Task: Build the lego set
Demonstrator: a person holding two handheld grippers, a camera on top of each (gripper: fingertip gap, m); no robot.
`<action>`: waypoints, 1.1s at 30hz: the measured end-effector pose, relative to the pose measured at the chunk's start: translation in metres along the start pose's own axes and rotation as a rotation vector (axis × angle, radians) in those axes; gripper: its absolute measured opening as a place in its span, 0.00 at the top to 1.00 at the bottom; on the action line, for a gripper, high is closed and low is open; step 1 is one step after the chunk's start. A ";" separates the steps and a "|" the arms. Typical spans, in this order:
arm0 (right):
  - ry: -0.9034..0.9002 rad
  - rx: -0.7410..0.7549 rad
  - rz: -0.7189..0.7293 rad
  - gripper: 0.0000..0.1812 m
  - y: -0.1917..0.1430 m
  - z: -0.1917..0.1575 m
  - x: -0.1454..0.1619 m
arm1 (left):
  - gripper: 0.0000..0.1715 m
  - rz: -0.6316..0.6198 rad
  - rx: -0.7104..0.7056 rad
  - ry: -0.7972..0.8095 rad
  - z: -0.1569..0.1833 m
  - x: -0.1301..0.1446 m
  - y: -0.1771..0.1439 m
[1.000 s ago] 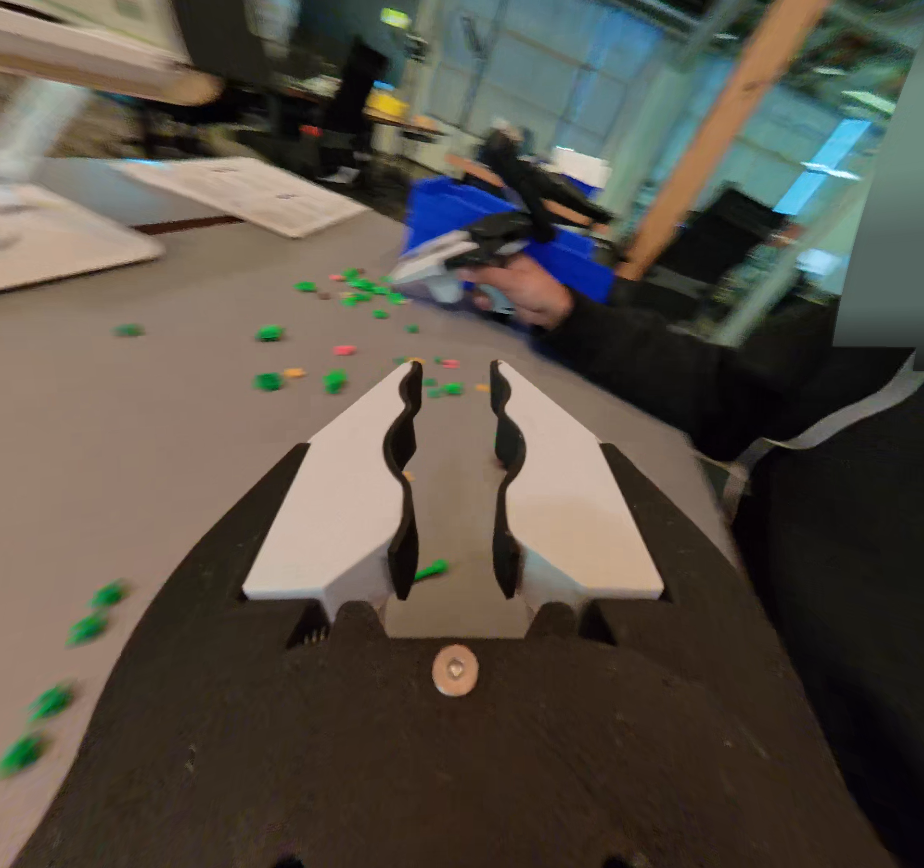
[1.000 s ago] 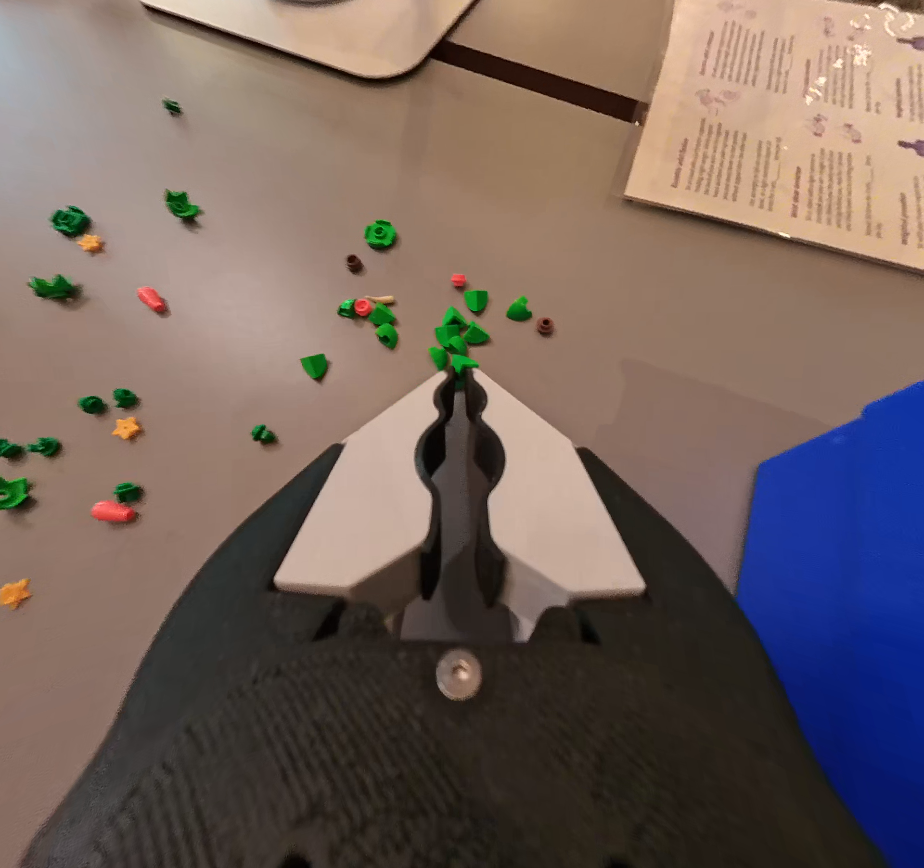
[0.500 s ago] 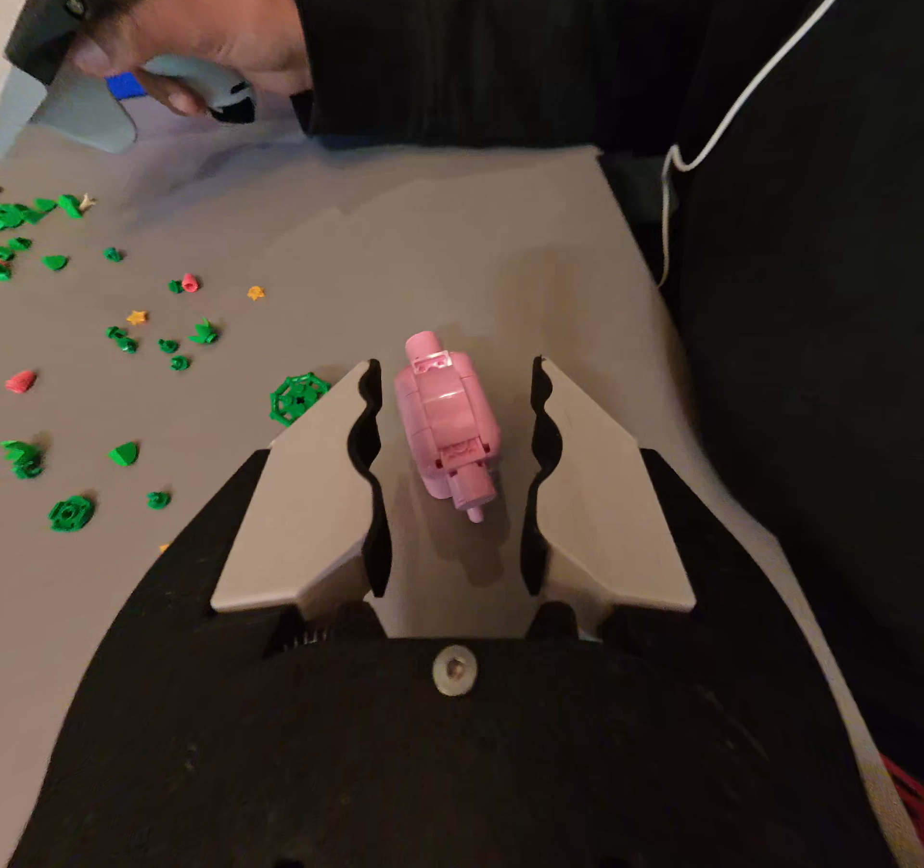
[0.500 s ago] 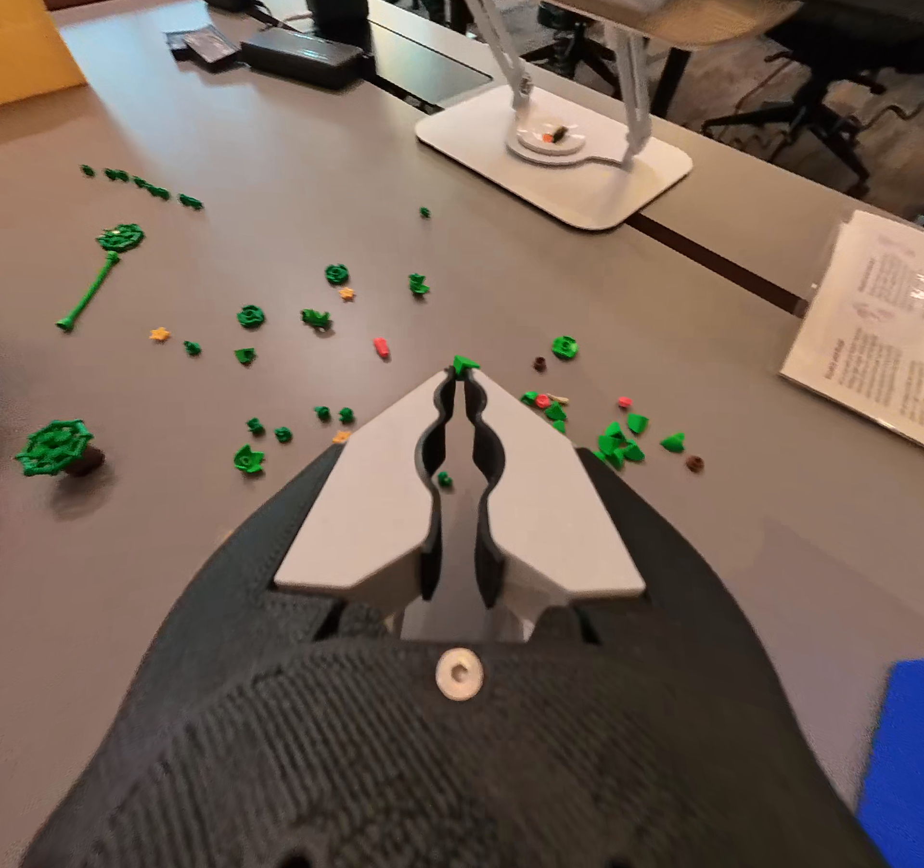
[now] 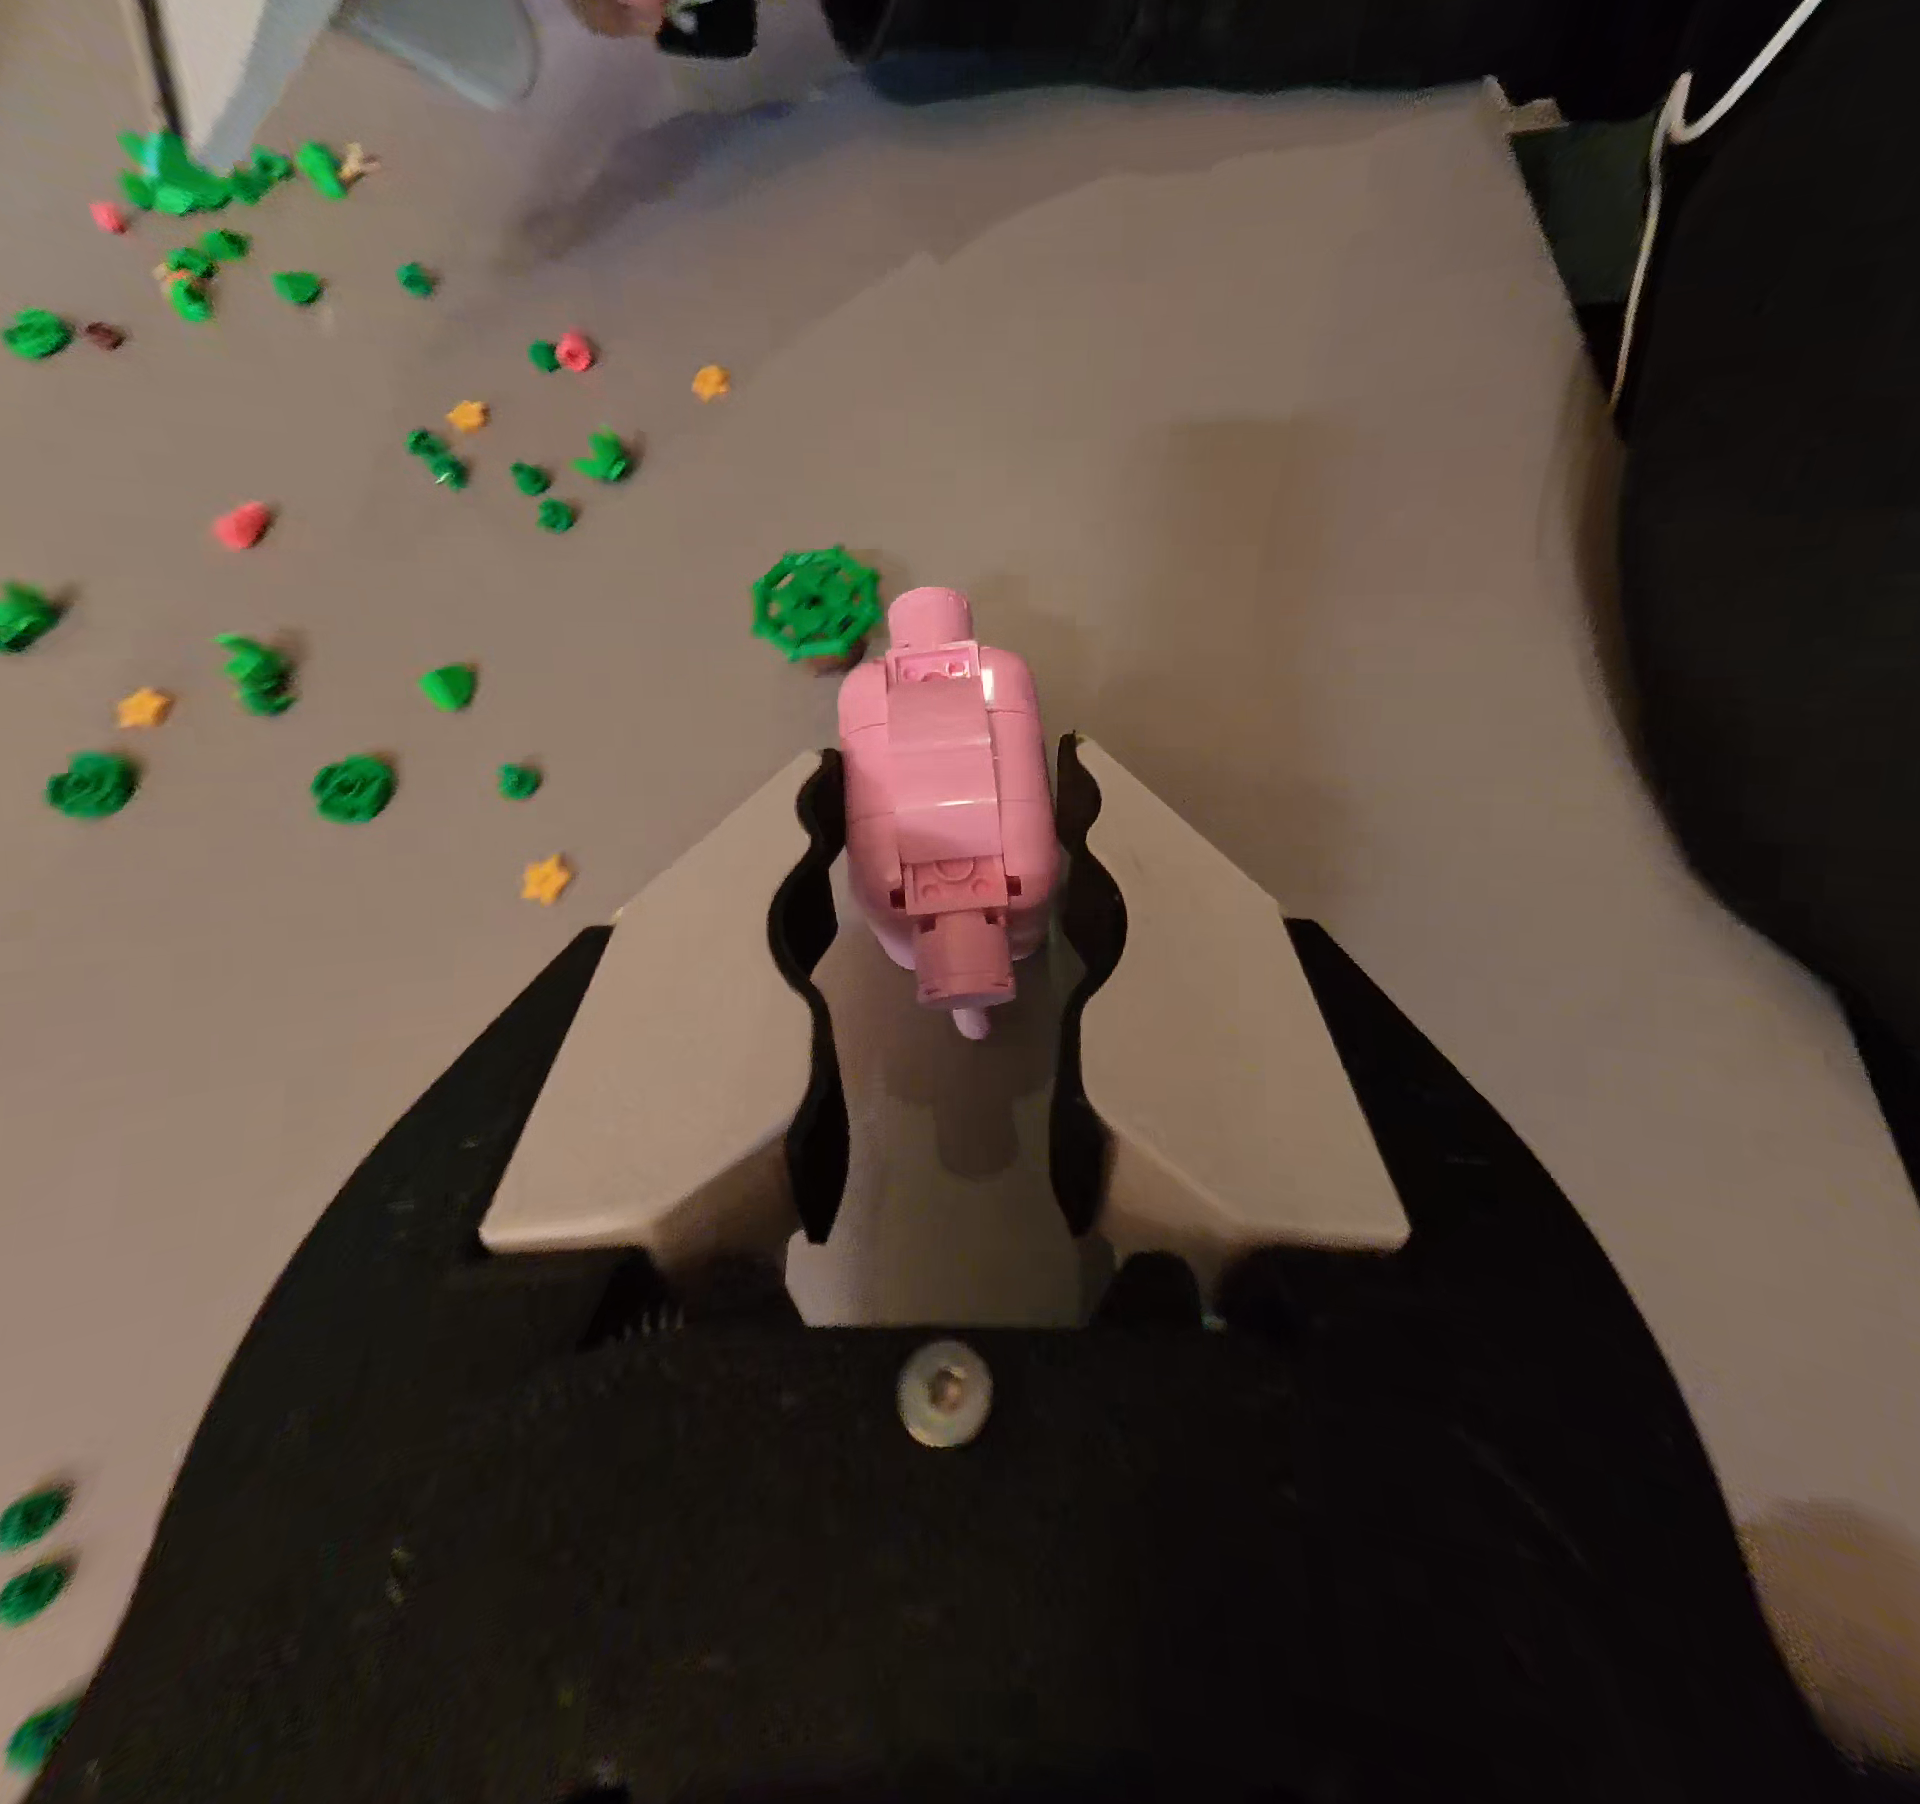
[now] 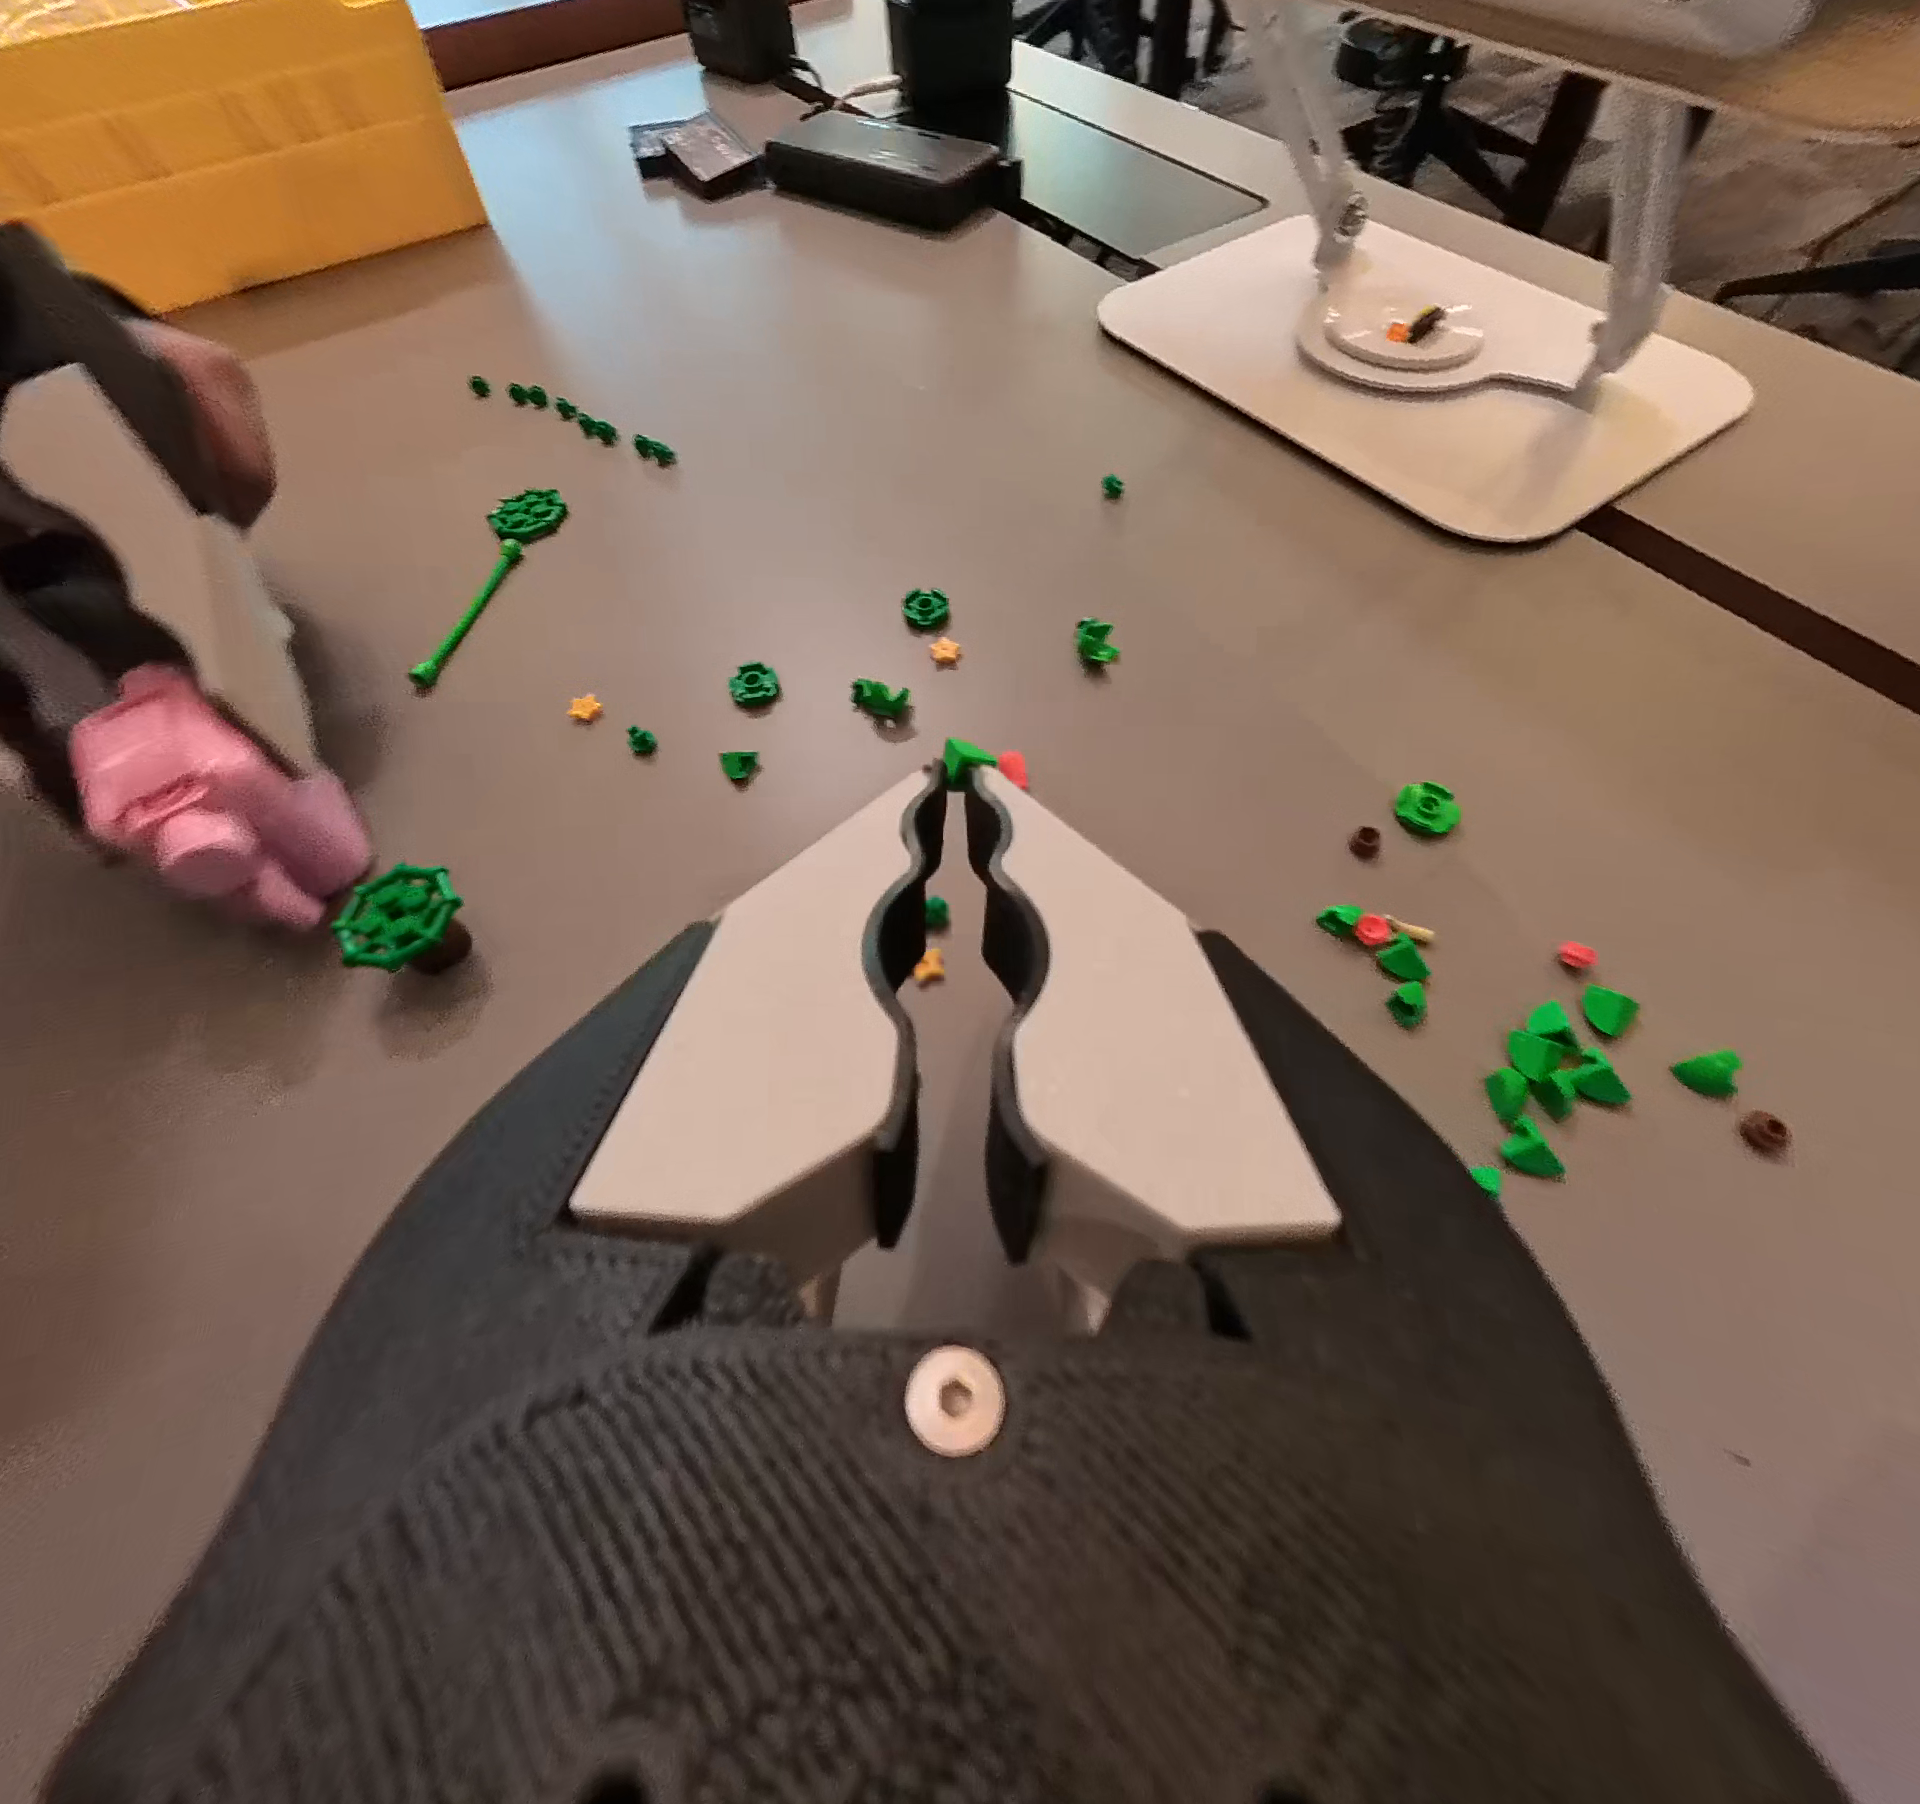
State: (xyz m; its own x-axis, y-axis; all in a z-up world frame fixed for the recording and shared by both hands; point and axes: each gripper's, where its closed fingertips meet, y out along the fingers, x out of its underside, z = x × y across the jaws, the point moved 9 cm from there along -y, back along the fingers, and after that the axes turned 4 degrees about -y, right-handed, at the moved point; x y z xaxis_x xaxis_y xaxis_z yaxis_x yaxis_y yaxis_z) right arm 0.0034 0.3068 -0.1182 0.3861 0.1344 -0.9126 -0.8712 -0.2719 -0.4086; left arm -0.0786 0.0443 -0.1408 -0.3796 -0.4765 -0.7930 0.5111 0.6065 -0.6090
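A grey table [image 6: 1039,424] bears scattered green lego pieces [image 6: 1548,1068], a white stand base [image 6: 1455,424] and a yellow bin [image 6: 229,123].

Dim warm indoor light, soft shadows on the grey table [image 5: 1195,383], motion blur at edges, wide-angle bending

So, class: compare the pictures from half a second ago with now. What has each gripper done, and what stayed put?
The left gripper has narrowed its fingers around the chunky pink brick assembly, now touching or nearly touching its sides; half a second ago they stood well apart. The right gripper still pinches the small green leaf-shaped piece. The loose pieces stay scattered on the grey table.
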 end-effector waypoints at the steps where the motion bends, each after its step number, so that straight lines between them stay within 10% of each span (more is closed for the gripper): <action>1: -0.007 -0.016 0.001 0.99 0.002 -0.004 -0.001 | 0.77 0.004 -0.002 -0.019 -0.005 0.005 -0.007; 15: -0.409 -0.716 -0.153 0.99 0.025 -0.140 0.001 | 0.77 0.010 -0.318 -0.121 -0.033 0.010 -0.003; 33: -0.464 -0.760 -0.230 0.94 0.036 -0.160 0.017 | 0.74 0.534 -0.154 -0.194 -0.019 -0.016 -0.053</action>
State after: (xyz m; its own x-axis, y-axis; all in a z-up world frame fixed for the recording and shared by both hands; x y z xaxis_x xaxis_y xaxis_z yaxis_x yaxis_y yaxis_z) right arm 0.0268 0.1471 -0.1501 0.2216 0.5869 -0.7787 -0.2907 -0.7225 -0.6273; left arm -0.1148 0.0319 -0.0959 0.0548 -0.1788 -0.9824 0.4696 0.8729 -0.1327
